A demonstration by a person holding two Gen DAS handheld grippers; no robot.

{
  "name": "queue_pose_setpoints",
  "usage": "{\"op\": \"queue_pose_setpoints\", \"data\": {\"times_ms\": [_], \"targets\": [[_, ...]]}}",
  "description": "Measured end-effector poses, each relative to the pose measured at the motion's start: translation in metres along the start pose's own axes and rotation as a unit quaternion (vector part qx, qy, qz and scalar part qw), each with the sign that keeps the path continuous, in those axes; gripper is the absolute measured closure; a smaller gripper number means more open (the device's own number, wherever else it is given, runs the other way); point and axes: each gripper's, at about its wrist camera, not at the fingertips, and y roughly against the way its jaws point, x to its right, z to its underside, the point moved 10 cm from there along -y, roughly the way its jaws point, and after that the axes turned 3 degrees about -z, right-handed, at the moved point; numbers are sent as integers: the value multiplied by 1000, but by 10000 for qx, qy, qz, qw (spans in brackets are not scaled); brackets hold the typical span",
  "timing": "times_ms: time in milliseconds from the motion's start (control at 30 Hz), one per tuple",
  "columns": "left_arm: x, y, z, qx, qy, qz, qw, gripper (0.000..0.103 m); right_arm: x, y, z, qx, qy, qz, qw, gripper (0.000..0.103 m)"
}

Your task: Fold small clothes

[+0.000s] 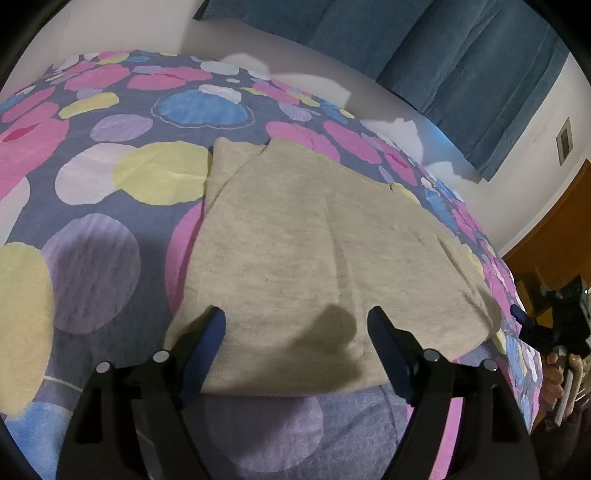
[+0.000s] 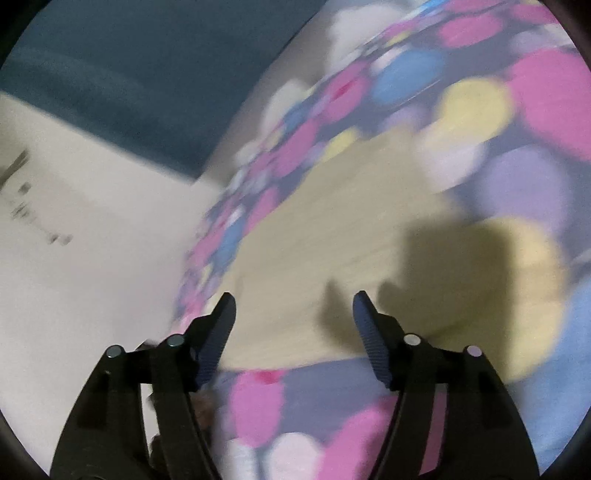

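Note:
A beige knit garment (image 1: pixel 314 254) lies flat on a bed with a flowered cover (image 1: pixel 103 221). My left gripper (image 1: pixel 297 326) is open and empty, its fingers just above the garment's near edge. My right gripper (image 2: pixel 293 310) is open and empty, hovering over the garment's (image 2: pixel 332 236) near edge; that view is blurred by motion. The right gripper also shows at the far right of the left wrist view (image 1: pixel 554 325), off the bed's right edge, held by a hand.
Blue curtains (image 1: pixel 443 55) hang behind the bed against a white wall (image 1: pixel 110 26). A wooden door (image 1: pixel 554 229) stands at the right. The bed's right edge (image 1: pixel 517 314) drops off beside the garment.

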Motion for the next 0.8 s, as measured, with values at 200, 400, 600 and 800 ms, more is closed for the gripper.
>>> {"op": "queue_pose_setpoints", "data": {"times_ms": [200,400,600,800], "targets": [[0,1,0,0,-8,-3,10000,24,-36,-81,40,-880,158,-383,9953,35],[1,1,-1,-1,22,34,10000,24,-21,-125,74,-1507,60,-179,9884,35],[5,-1,-2,-7,-16,66,10000,20,-19,-126,76,-1362,406,-234,9896,36],[4,-1,-2,-18,-43,39,10000,19,-22,-125,80,-1192,732,-235,9899,36]]}}
